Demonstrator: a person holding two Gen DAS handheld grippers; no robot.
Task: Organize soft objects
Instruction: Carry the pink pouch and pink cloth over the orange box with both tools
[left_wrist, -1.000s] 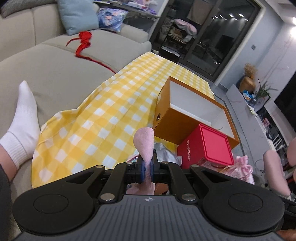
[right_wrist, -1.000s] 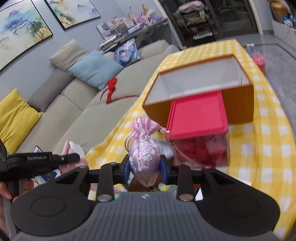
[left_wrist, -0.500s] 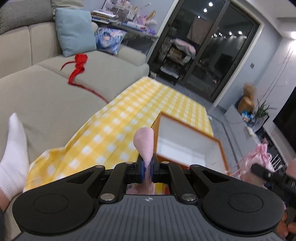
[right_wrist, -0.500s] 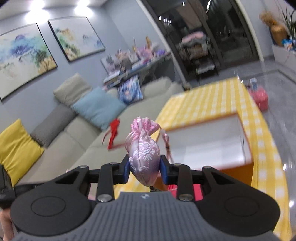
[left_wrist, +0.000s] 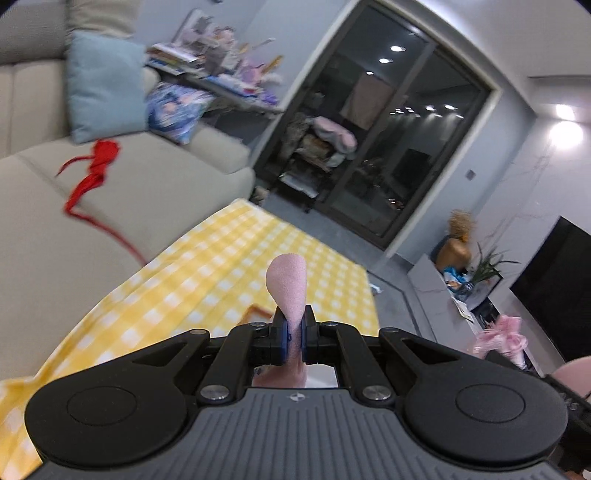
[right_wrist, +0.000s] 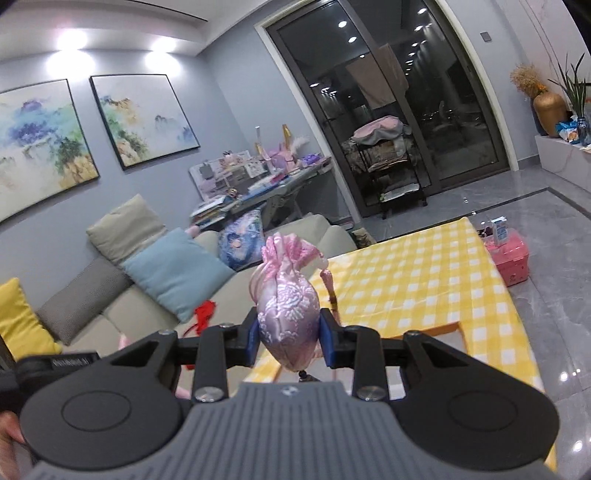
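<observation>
You have the pink satin pouch (right_wrist: 288, 306) clamped across its belly in the right tool (right_wrist: 289, 341), at the centre of the right wrist view. The jaws stand partly apart, because the stuffed body fills the gap, and the blue pads dent the fabric on both sides. The gathered neck stands above the jaws, and a cord with a bead hangs below. It looks light and squashy, and satin is slick, so I judge the mid-body hold sound. A pinch at the ruffled neck could slip.

Your left tool (left_wrist: 293, 338) is closed almost fully on the pink foam piece (left_wrist: 287, 286), a thin rounded tongue that rises above the pads at the centre of the left wrist view. It looks very light and springy. I expect it to compress flat and bounce back, so hold it low, near its base, as you do now.

Below both items lies the table (right_wrist: 424, 280) under a yellow checked cloth, with an orange edge of the box (right_wrist: 441, 329) just showing past the right tool. The beige sofa (left_wrist: 48, 221) fills the left of the left view, with a red ribbon (left_wrist: 94, 166) on its seat.
</observation>
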